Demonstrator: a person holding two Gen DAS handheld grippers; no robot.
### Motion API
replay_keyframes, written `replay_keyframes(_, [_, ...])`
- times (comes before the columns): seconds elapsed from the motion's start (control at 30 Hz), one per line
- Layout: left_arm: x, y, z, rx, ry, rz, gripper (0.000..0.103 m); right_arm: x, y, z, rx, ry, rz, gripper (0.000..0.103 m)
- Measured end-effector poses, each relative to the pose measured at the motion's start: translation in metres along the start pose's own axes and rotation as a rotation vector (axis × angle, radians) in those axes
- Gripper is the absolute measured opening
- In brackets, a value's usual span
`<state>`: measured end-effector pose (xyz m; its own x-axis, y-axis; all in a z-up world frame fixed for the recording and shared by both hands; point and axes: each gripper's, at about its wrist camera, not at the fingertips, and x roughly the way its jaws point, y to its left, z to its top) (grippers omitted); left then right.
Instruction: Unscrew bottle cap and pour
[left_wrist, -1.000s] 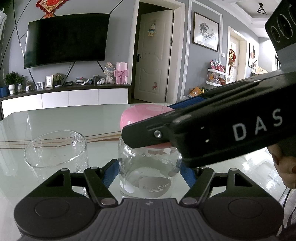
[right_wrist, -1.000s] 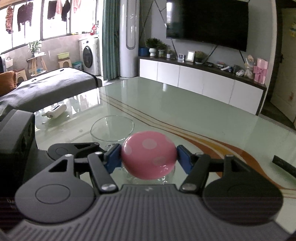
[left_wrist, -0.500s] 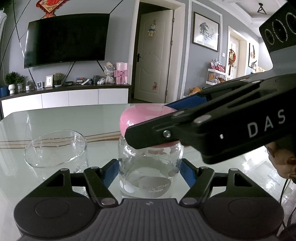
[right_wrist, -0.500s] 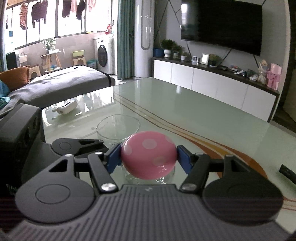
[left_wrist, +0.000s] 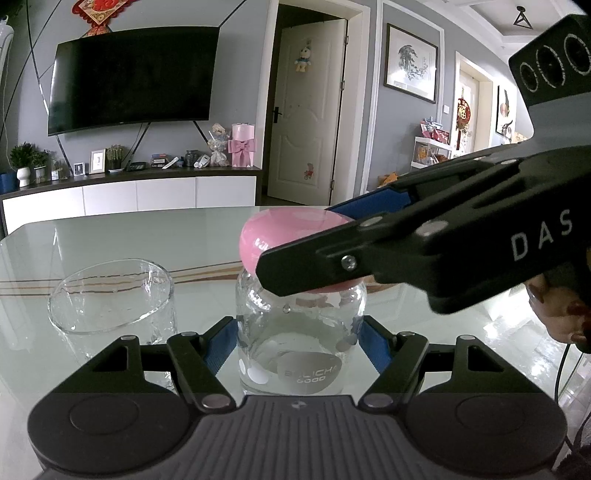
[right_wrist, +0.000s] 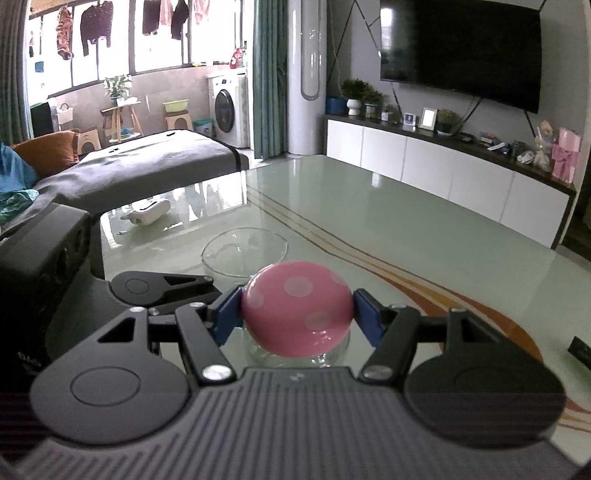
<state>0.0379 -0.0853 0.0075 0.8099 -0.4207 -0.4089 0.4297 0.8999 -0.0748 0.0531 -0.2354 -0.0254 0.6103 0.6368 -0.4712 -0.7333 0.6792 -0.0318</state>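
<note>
A short clear glass bottle (left_wrist: 301, 343) with a grey label stands on the glass table. My left gripper (left_wrist: 300, 341) is shut on the bottle's body, blue pads on both sides. A round pink cap with pale dots (right_wrist: 297, 308) sits on the bottle's neck; it also shows in the left wrist view (left_wrist: 273, 232). My right gripper (right_wrist: 297, 314) is shut on the cap from above and to the right, tilted up in the left wrist view. An empty clear glass cup (left_wrist: 110, 295) stands left of the bottle; it also shows in the right wrist view (right_wrist: 243, 253).
The pale green glass table (right_wrist: 406, 236) reaches far ahead. A white TV cabinet (left_wrist: 129, 192) stands behind it. A dark sofa (right_wrist: 147, 170) lies beyond the table's left edge in the right wrist view. A small dark object (right_wrist: 580, 349) lies at the table's right.
My right gripper has turned with the cap, swinging its view to the left and tilting its body higher in the left wrist view. The bottle and left gripper have stayed put.
</note>
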Motion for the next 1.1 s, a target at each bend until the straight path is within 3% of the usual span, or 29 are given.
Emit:
replay_keyframes(0.53, [0.002,0.0,-0.002,-0.002,0.005,-0.001,0.075,0.0,0.002,0.002,-0.011,0.002,0.016,0.066])
replay_keyframes(0.77, [0.002,0.0,-0.002,-0.002,0.005,0.0,0.075,-0.002,0.001,0.002,0.008,-0.021,-0.013,0.084])
replay_keyframes(1.1, [0.003,0.001,-0.002,-0.005,0.005,-0.003,0.075,-0.007,0.016,-0.001,0.058,-0.038,-0.088,0.086])
